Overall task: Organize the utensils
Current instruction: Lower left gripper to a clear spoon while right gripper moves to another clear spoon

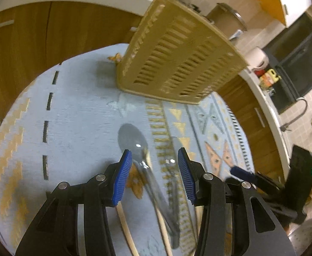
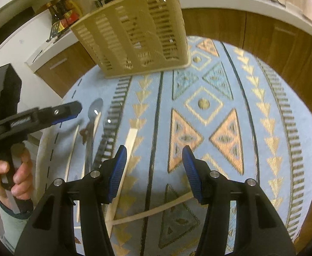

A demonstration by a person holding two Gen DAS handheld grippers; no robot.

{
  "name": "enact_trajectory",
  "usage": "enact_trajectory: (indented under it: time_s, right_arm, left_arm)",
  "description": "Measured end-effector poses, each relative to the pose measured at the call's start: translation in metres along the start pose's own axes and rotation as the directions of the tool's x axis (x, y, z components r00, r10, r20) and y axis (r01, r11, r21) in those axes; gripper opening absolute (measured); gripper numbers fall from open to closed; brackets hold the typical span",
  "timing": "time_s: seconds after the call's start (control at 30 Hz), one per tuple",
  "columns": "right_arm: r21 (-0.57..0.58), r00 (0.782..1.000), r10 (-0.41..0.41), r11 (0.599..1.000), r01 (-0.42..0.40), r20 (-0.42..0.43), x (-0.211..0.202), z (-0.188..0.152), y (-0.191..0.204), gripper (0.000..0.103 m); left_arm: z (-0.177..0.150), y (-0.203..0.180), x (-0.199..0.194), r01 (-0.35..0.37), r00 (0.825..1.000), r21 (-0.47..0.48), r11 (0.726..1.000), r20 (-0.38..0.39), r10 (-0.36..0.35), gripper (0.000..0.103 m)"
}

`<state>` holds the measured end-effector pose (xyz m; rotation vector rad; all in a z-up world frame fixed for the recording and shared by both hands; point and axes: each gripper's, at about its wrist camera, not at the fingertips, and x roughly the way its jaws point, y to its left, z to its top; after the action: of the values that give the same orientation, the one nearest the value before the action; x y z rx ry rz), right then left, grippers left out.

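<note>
With both grippers' fingers spread and empty, the left gripper (image 1: 154, 160) straddling the shiny metal spoon (image 1: 134, 143) could pinch the neighbouring pale wooden chopstick (image 1: 126, 224) too.

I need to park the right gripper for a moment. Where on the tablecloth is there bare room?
Free: the patterned stretch ahead of the right gripper, between the beige basket and the table's right edge. Crowded: the left side, where the spoon, other utensils and wooden sticks lie under the left gripper.
</note>
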<state>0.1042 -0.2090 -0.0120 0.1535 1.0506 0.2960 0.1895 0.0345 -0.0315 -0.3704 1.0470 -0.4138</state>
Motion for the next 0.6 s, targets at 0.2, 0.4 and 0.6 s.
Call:
enact_trajectory:
  time_s: [0.2,0.4,0.6]
  right_arm:
    - [0.036,1.0,0.011,0.999,-0.011,-0.012,0.004,-0.005,-0.01,0.051]
    - [0.058,1.0,0.021,0.998,-0.02,-0.018,0.006,-0.005,-0.015,0.051]
    - [0.033,0.999,0.032,0.999,-0.031,-0.029,0.006,0.001,-0.008,0.051]
  left_arm:
    - [0.006,-0.002,0.028,-0.098,0.995,-0.023,0.995,-0.016,0.097,0.044]
    - [0.007,-0.03,0.043,-0.24,0.971,0.075,0.968,0.007,0.24,0.048]
    - [0.003,-0.044,0.053,-0.322,0.946,0.171,0.931,0.023,0.323,0.047]
